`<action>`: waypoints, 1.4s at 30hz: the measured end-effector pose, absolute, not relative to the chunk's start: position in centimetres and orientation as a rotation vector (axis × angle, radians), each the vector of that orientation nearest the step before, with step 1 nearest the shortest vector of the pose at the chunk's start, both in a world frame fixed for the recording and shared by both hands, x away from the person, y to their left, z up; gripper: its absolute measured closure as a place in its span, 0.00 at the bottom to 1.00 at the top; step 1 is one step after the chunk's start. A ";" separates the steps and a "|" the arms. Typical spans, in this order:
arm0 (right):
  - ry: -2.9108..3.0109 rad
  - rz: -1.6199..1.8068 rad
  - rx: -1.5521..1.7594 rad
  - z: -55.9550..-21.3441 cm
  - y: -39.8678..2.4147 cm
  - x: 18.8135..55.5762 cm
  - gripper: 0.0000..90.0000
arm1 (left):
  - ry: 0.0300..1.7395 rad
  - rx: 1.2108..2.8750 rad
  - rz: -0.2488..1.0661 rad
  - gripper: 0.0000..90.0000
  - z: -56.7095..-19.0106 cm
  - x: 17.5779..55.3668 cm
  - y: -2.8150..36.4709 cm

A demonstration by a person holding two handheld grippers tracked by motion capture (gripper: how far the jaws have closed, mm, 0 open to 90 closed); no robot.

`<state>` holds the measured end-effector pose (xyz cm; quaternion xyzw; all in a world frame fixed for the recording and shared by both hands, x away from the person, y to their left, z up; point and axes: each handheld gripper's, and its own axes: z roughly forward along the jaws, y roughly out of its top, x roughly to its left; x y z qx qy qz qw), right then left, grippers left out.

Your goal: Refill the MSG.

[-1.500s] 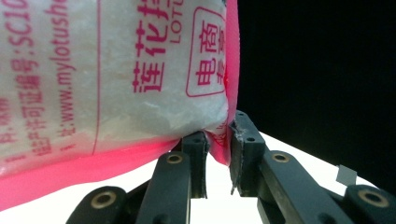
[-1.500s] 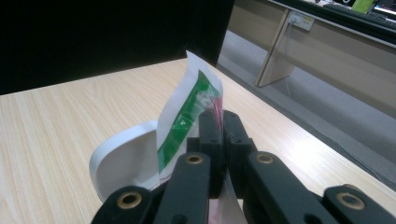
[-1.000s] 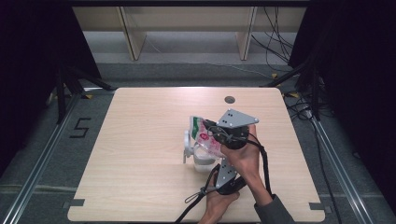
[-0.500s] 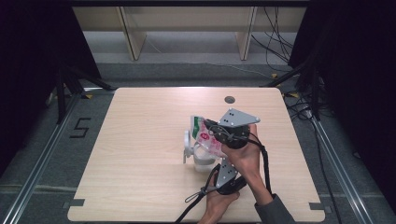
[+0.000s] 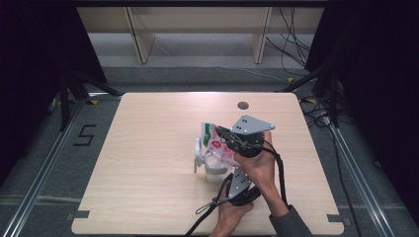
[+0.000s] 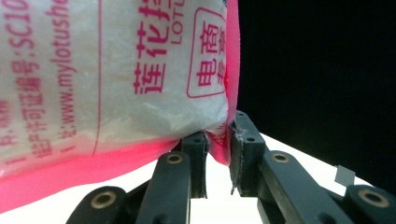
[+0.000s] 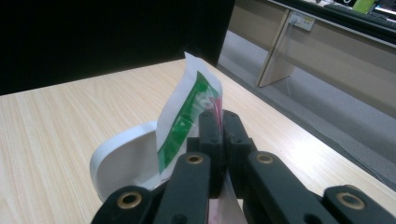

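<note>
Nothing moved since a moment ago: left claw [image 6: 217, 156] and right claw [image 7: 218, 135] both still pinching the bag [image 5: 217, 144] over the white cup [image 5: 210, 165], ready for pouring.

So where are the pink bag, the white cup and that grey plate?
pink bag [image 6: 116, 84], left gripper view, printed face
white cup [image 7: 123, 158], right gripper view, handle
grey plate [image 5: 251, 124], high view, flat top

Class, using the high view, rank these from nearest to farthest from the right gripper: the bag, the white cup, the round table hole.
1. Bag: held in the right gripper.
2. White cup: just below-left.
3. Table hole: far edge.
</note>
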<state>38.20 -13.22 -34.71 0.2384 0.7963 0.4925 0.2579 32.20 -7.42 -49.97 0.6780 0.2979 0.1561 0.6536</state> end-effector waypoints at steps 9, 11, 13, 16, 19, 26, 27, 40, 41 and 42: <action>2.177 1.338 0.665 -34.8 -13.1 38.2 1.00 | 0.683 1.550 0.354 0.86 -49.9 32.1 -7.4; 2.168 1.325 0.651 -34.8 -13.2 38.2 1.00 | 0.684 1.553 0.354 0.86 -49.9 32.1 -7.3; 2.154 1.325 0.647 -34.8 -13.2 38.2 1.00 | 0.681 1.542 0.356 0.86 -50.0 32.1 -7.4; 2.159 1.333 0.651 -34.7 -13.2 38.2 1.00 | 0.682 1.547 0.355 0.86 -50.0 32.2 -7.4; 2.140 1.328 0.641 -34.6 -13.2 38.2 1.00 | 0.682 1.550 0.360 0.86 -49.9 32.1 -7.3; 2.177 1.328 0.657 -34.8 -13.0 38.1 1.00 | 0.681 1.552 0.356 0.86 -49.9 32.2 -7.3; 2.183 1.324 0.653 -34.7 -13.1 38.1 1.00 | 0.675 1.536 0.355 0.86 -49.9 32.2 -7.4; 2.156 1.320 0.636 -34.7 -12.9 38.1 1.00 | 0.659 1.566 0.356 0.86 -49.9 32.3 -7.1; 2.166 1.318 0.638 -34.8 -12.9 38.1 1.00 | 0.670 1.594 0.369 0.86 -49.8 32.2 -7.0; 2.161 1.317 0.636 -34.8 -12.9 38.1 1.00 | 0.662 1.556 0.353 0.86 -49.9 32.3 -7.2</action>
